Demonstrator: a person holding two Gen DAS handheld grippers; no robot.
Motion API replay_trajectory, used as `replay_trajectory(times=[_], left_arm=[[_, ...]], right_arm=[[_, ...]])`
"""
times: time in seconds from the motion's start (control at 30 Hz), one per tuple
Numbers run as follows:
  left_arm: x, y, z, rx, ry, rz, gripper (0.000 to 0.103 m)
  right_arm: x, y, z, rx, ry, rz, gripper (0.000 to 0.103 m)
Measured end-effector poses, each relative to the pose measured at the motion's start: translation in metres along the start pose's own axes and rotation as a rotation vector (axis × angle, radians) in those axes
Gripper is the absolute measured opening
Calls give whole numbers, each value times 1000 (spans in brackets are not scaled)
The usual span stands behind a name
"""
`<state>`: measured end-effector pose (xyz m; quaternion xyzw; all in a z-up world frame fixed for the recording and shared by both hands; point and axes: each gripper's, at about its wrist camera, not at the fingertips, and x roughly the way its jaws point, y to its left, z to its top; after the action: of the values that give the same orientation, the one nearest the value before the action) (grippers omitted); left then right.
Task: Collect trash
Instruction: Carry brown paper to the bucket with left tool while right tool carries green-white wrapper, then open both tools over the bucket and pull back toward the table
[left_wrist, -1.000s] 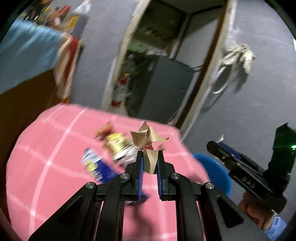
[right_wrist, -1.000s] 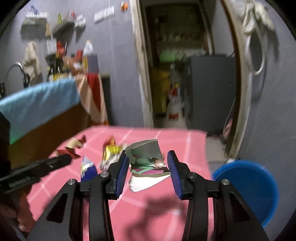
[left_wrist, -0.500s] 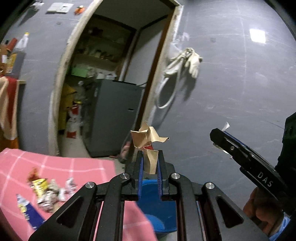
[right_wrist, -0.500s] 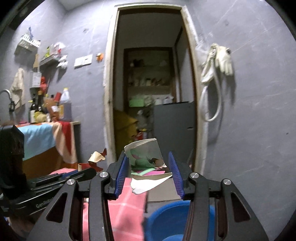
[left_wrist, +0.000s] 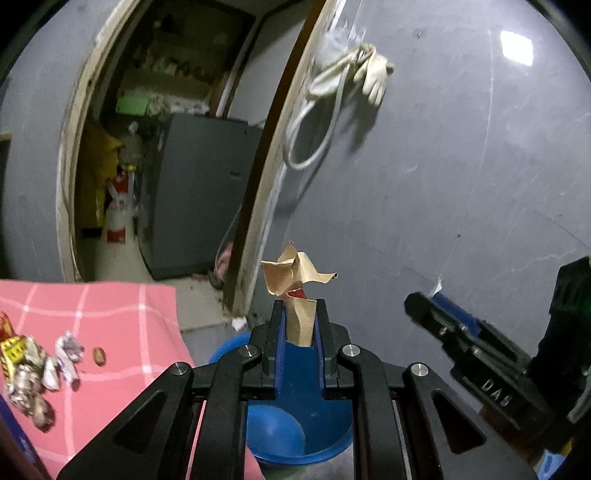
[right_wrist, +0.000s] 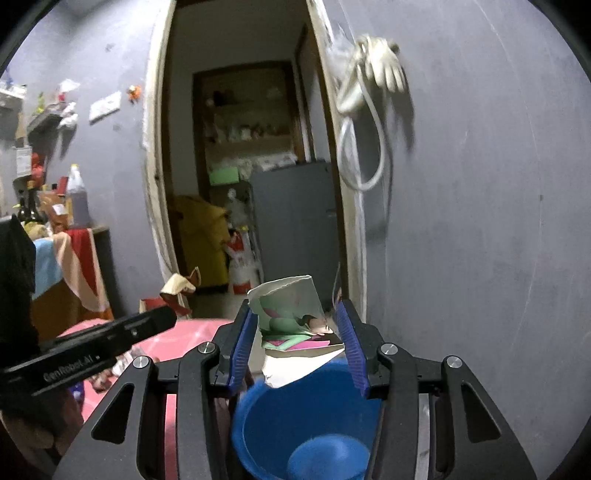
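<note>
Left wrist view: left gripper (left_wrist: 300, 325) is clamped narrow on one crumpled brown paper scrap (left_wrist: 295, 291). The scrap's long axis runs straight out along the fingers, standing up past the tips, with the crinkled head flaring sideways at the top. Directly under the tips sits one blue bucket (left_wrist: 295, 435), mouth up, on the floor beside the edge of the pink checked tablecloth (left_wrist: 122, 321). Left on the cloth: a loose pile of wrappers (left_wrist: 33, 373), count unclear because of blur, plus one small brown bit (left_wrist: 99, 356) lying apart from it. The right gripper (left_wrist: 476, 354) shows at the right edge, side-on; its opening can't be read from here. Behind: grey wall, open doorway with one grey cabinet (left_wrist: 199, 192) inside, one hose loop with a pale glove (left_wrist: 373, 74) hung on the wall.

Right wrist view: right gripper (right_wrist: 299, 343) stands at a medium gap with one torn printed paper cup (right_wrist: 291, 314) between the pads. The left pad touches the cup wall; whether the right pad touches can't be told. The cup is tilted, rim up and away, with a ragged white piece hanging down toward the bucket (right_wrist: 306, 424). The bucket mouth lies right below the fingers, nothing between it and the cup. The left gripper (right_wrist: 162, 317) crosses in from the left with the brown scrap (right_wrist: 181, 284) at its tip. Clutter on a counter at far left, too blurred to count.
</note>
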<state>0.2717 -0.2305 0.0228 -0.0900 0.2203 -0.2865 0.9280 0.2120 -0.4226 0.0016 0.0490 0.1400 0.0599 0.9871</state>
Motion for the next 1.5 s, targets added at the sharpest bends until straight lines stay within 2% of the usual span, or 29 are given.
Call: replay_trajectory(times=[0.3, 0.4, 0.47, 0.57, 0.7, 0.8, 0.87, 0.93, 1.03, 1.07, 1.1, 1.17, 1.23, 1.33, 1.5], left_arm=[[49, 8, -23, -20, 170, 43, 14], [59, 14, -31, -36, 201, 48, 26], [63, 19, -35, -54, 209, 53, 38], [67, 28, -41, -89, 228, 66, 45], [63, 38, -40, -118, 236, 91, 48], [49, 41, -39, -131, 213, 107, 55], [37, 45, -37, -138, 183, 117, 64], [24, 49, -34, -147, 152, 128, 70], [3, 52, -28, -140, 100, 155, 77], [-6, 53, -26, -131, 81, 170, 82], [-13, 53, -24, -122, 64, 182, 86], [-31, 53, -20, -100, 17, 217, 94], [-49, 54, -17, -79, -24, 239, 95], [-72, 57, -16, -62, -68, 268, 96], [-119, 63, -15, -38, -160, 321, 96]], right_arm=[[35, -20, -32, 71, 129, -10, 46], [45, -24, -39, 84, 163, -13, 47], [52, -26, -43, 92, 184, -17, 47], [62, -31, -50, 112, 217, -20, 49], [71, -35, -57, 127, 250, -27, 52], [71, -35, -58, 139, 258, -27, 54], [69, -33, -55, 141, 252, -25, 57], [64, -29, -50, 134, 235, -22, 65], [56, -20, -40, 121, 202, -13, 68], [50, -15, -35, 112, 185, -9, 71], [46, -11, -31, 105, 170, -7, 80], [37, -1, -23, 95, 127, 7, 85], [29, 8, -15, 84, 95, 22, 88], [13, 25, -2, 61, 27, 51, 103], [-12, 57, 14, 29, -80, 112, 103]])
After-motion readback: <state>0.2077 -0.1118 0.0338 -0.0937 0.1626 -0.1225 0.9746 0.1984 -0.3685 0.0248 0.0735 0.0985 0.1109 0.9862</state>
